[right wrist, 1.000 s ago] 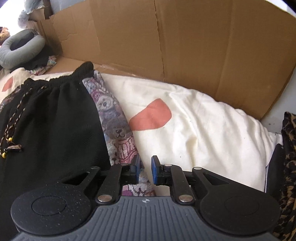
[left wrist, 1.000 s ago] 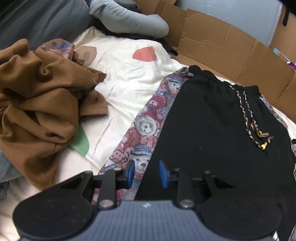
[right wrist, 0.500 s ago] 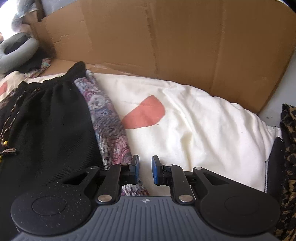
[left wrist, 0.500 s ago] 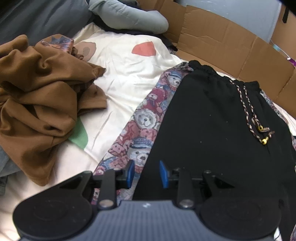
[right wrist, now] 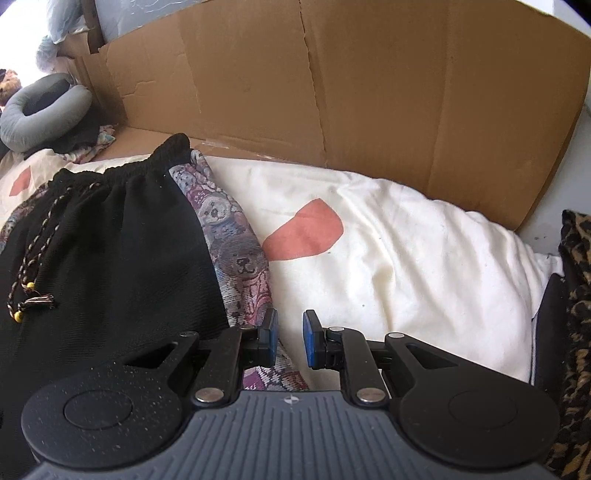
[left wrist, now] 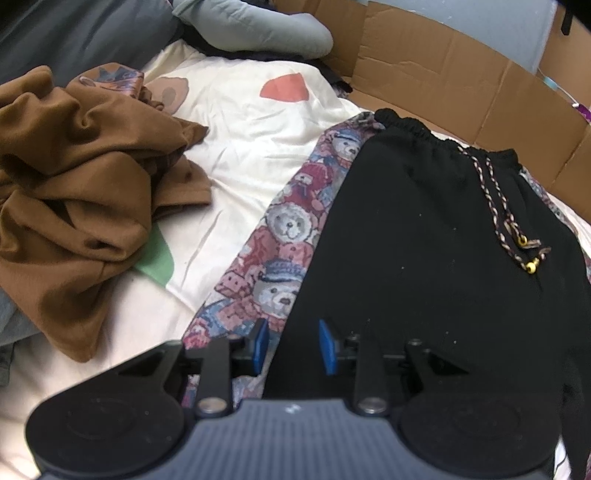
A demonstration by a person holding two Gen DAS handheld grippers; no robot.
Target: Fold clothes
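- One pair of black pants (left wrist: 413, 236), laid flat on the bed, waistband toward the cardboard, legs running back under both grippers. Elastic waistband gathered; seen in both wrist views (right wrist: 110, 240).
- One braided drawstring (left wrist: 498, 206) on the pants front, two ends, each with a yellow bead; both ends lie on the black fabric below the waistband.
- One teddy-bear print panel runs down each side of the pants: the one under the left gripper (left wrist: 280, 236), the one under the right gripper (right wrist: 232, 251). Count: two strips visible.
- Left gripper (left wrist: 290, 345): jaws apart, nothing between them; hovers over the seam where bear print meets black fabric. Contact with the cloth cannot be told.
- Right gripper (right wrist: 290, 338): jaws parted, nothing grasped; sits over the outer edge of the bear print strip, where it meets the cream bedding.
- One cream bedspread (left wrist: 255, 140) under the pants, with coloured patches: one red and one green in the left view, two red in the right view (right wrist: 303, 236).
- One crumpled brown garment (left wrist: 81, 192) in a heap left of the pants, well apart from them.
- One grey cushion (left wrist: 251, 33) at the head of the bed.
- Cardboard sheet (right wrist: 332, 92) standing along the far edge of the bed, just behind the waistband.
- One leopard-print fabric (right wrist: 576, 295) at the far right edge.
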